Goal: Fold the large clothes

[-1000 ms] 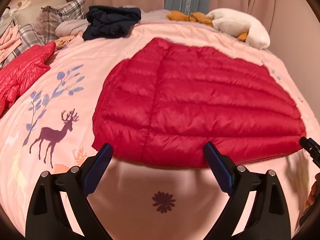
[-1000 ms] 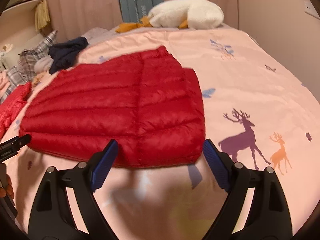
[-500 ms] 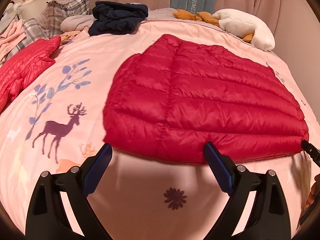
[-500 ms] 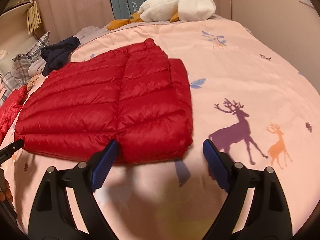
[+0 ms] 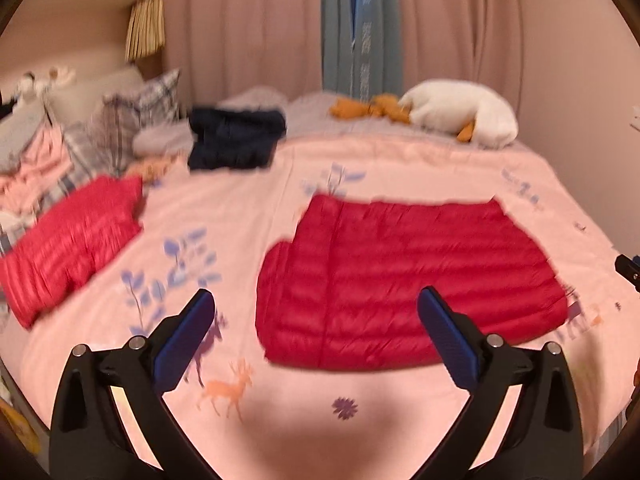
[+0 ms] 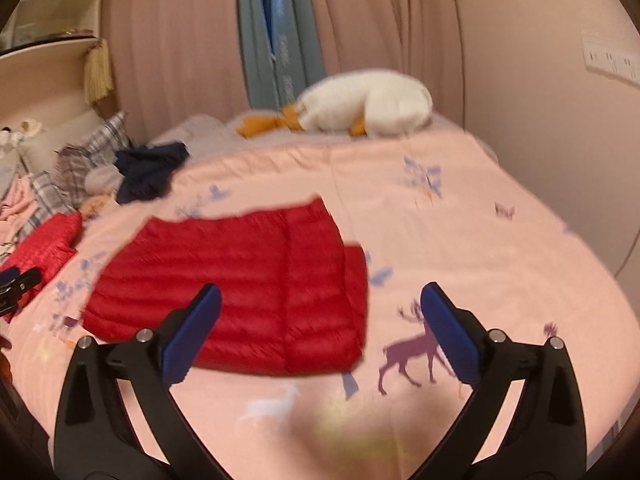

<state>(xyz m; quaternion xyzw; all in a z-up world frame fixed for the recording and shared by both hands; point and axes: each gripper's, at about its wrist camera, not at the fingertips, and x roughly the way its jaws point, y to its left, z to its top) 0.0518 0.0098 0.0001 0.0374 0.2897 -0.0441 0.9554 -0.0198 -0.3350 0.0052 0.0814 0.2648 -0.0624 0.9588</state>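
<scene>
A red quilted down jacket (image 5: 404, 280) lies folded flat on the pink bedspread (image 5: 248, 208); the right wrist view shows the same jacket (image 6: 240, 288) left of centre. My left gripper (image 5: 316, 308) hangs above the bed in front of the jacket's near left edge, jaws opening wide, nothing between them. My right gripper (image 6: 320, 300) hovers over the jacket's near right corner, jaws also opening, holding nothing. Each gripper's tip shows at the edge of the other's view. Both views are blurred.
A second red jacket (image 5: 68, 240) lies at the left of the bed. Dark navy clothes (image 5: 236, 140), plaid pillows (image 5: 132, 120) and pink garments are piled at the back left. A white goose plush (image 5: 460, 114) lies at the head, before curtains (image 5: 248, 28).
Both grippers have risen and drawn back from the jacket, so it looks smaller and farther. Their jaws stand a little wider. The jacket stays flat on the bed.
</scene>
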